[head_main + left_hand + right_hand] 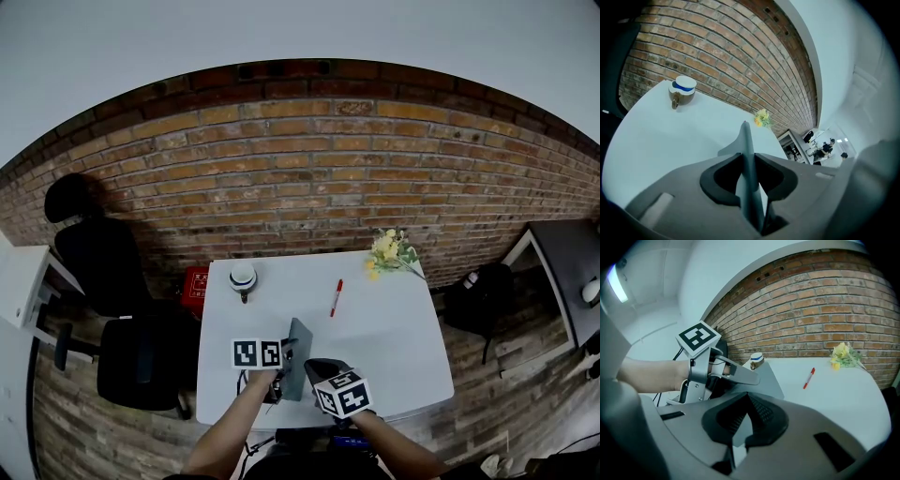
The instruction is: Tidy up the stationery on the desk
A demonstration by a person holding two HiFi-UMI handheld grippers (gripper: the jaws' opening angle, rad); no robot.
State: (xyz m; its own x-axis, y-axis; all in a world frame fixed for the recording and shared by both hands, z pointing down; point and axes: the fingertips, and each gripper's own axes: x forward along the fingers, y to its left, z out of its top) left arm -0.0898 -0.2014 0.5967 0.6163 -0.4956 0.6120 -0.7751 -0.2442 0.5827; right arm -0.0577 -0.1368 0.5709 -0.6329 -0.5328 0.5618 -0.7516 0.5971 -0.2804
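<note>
Closest to the viewer, at the near edge of a white desk [398,337], a person's two forearms reach in, each hand carrying a set of tongs topped by a cube with black-and-white square markers. The left tongs [749,173] pinch a thin grey folder [746,138], which stands edge-on between their pads and rises past the tips. The right tongs [745,420] sit just beside them, pressed together, with a pale sliver of the same folder caught between their dark pads. Seen from the head view, the folder is tilted up off the desk at its near edge, between the two tools.

Further across, a red pen [336,298] lies alone on the desk, well apart from the folder, pointing roughly toward the far edge. Left of it, near the far left corner, stands a small brown cup [243,277] with a white and blue top. A bunch of yellow flowers [392,251] lies at the far right corner.

Beyond the desk, a black office chair [122,309] stands to the left, a red box [194,286] sits low beside the desk, and a dark bag [478,300] rests on the floor to the right. A brick wall [300,169] runs behind everything.
</note>
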